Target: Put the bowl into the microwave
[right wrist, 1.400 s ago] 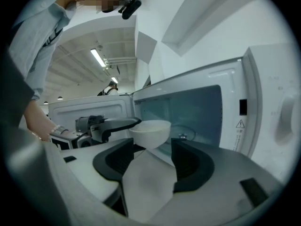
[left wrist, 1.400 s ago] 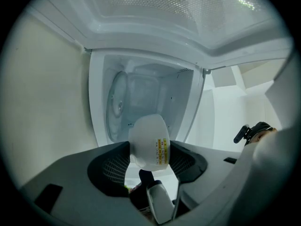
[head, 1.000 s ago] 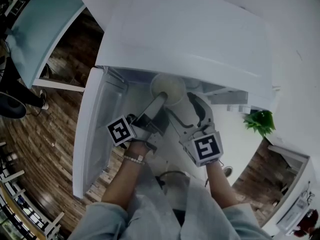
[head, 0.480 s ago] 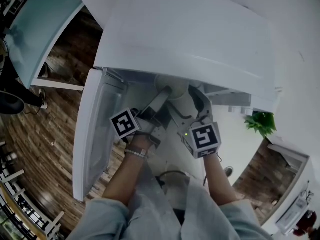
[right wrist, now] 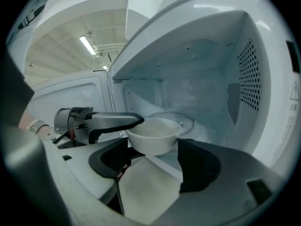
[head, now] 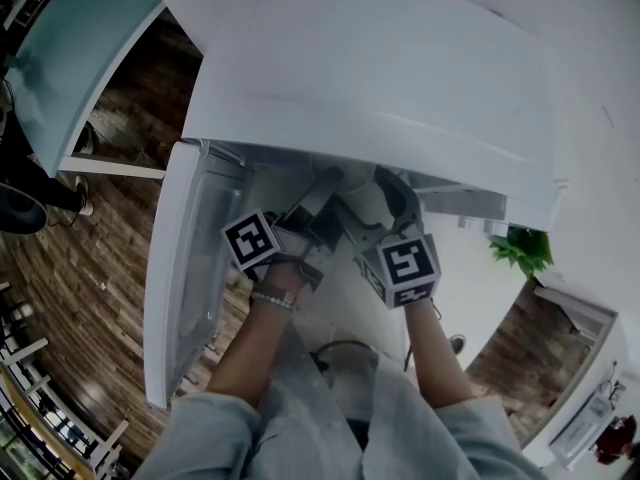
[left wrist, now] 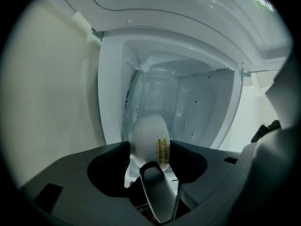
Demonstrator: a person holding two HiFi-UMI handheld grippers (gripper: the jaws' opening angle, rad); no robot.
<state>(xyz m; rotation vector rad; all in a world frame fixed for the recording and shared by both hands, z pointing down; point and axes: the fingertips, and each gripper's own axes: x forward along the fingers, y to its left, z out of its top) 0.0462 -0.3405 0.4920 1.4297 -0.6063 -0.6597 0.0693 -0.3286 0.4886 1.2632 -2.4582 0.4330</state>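
A white bowl [right wrist: 154, 134] hangs level at the mouth of the open white microwave [head: 380, 68], just in front of the glass turntable [right wrist: 183, 120]. My left gripper [left wrist: 157, 173] is shut on the bowl's rim [left wrist: 149, 138]; its fingers [right wrist: 113, 120] reach in from the left in the right gripper view. My right gripper [right wrist: 155, 161] is open, with nothing between its jaws, just below and before the bowl. In the head view the microwave's top hides the bowl, and both grippers [head: 325, 193] [head: 390, 193] reach under its front edge.
The microwave door [head: 190, 258] is swung open to the left. The right inner wall has a perforated vent [right wrist: 249, 74]. A green plant [head: 520, 248] stands to the right on the white counter. A pale table [head: 70, 48] is at the far left over wooden floor.
Both grippers have moved forward toward the microwave. The bowl, plainly seen from above a second ago, has gone under the microwave's top edge.
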